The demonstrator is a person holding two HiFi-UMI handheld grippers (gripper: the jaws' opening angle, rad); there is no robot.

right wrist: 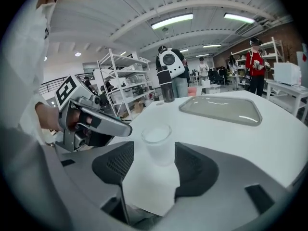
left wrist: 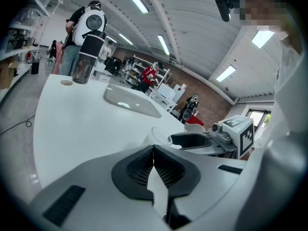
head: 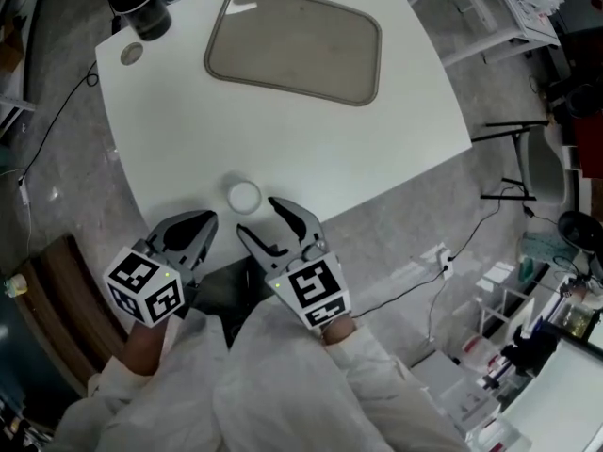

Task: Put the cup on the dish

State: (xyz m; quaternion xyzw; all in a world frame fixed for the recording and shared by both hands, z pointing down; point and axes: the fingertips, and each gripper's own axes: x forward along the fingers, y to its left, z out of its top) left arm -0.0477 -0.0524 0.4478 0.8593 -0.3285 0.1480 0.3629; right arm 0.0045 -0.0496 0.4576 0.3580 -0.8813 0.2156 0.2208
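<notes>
Frosted cup (head: 244, 197): small, translucent white, round-rimmed, standing upright.
Cup place: on the white table (head: 377, 139) near its front edge, well apart from the dish (head: 294, 45) lying toward the far side.
Left gripper (head: 211, 217): just left of the cup, with its jaws closed together and nothing between them.
Right gripper (head: 256, 217): just right of the cup, with its jaws spread wide. The cup stands in the gap at their tips and both pads are clear of its wall.
Dish: a grey-beige rounded rectangle, shallow and bare.
Head view alone: the whole outline of table and dish, a small round disc (head: 131, 54) at the far left corner, both marker cubes (head: 144, 286), and the white sleeves (head: 283, 384).
Left gripper view alone: the right gripper seen from the side, level with the cup's rim.
Right gripper view alone: the cup's full height and cloudy wall, the left gripper side-on at the left, and a person (right wrist: 171, 64) with a white backpack beyond the table.
Hidden: the left gripper's own body covers the cup's lower part in its view. The dark bottle (head: 141, 8) is cut off by the head view's top edge. No view shows what, if anything, is in the cup.
</notes>
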